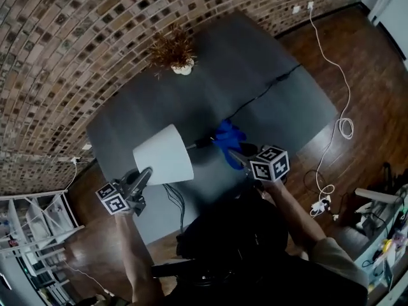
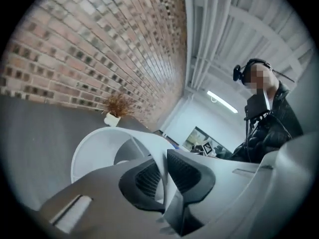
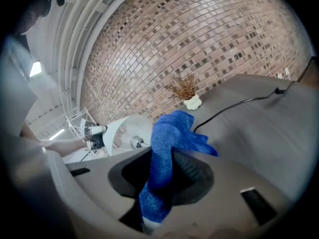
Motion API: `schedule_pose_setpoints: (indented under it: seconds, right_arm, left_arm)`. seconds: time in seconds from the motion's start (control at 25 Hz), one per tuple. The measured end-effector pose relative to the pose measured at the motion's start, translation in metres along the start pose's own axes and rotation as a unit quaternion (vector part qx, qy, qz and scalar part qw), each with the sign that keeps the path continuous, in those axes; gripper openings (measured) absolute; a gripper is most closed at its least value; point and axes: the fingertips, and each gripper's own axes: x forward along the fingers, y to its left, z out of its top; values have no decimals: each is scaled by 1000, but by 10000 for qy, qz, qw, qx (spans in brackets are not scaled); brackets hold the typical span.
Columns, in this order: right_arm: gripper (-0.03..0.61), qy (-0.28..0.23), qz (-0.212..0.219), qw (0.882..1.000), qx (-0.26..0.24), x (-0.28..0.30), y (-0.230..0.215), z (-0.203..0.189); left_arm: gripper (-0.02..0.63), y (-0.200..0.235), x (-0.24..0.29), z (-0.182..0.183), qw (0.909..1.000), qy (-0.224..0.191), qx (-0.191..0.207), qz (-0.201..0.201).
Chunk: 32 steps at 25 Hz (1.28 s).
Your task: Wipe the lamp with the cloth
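The head camera sits high above the lamp [image 1: 164, 155] and looks steeply down, so the whole table [image 1: 280, 101] around the lamp shows. The camera on the left gripper [image 2: 163, 163] is right up against the lamp, low by its shade, and looks across it to the plant [image 2: 118, 106] and the brick wall [image 2: 99, 44]. The camera on the right gripper [image 3: 168, 161] is on the lamp's other side, a little farther off, and looks back at it. All three views share the lamp, the plant and the brick wall.
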Motion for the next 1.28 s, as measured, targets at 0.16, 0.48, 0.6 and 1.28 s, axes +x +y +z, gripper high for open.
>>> schedule_pose_setpoints:
  seconds: [0.16, 0.48, 0.6, 1.28]
  right_arm:
    - [103, 135, 645, 9975, -252, 57, 57, 9]
    - [103, 837, 589, 9947, -115, 159, 70, -26]
    - [101, 879, -286, 9954, -267, 134, 19, -22]
    - [101, 906, -1110, 9830, -1144, 116, -17, -10]
  left_arm:
    - [38, 22, -17, -32, 9956, -675, -651, -17]
    - [35, 15, -18, -40, 9936, -885, -665, -236]
    - [35, 15, -18, -40, 9938, -870, -655, -228]
    - [35, 11, -17, -46, 9945, -818, -599, -244]
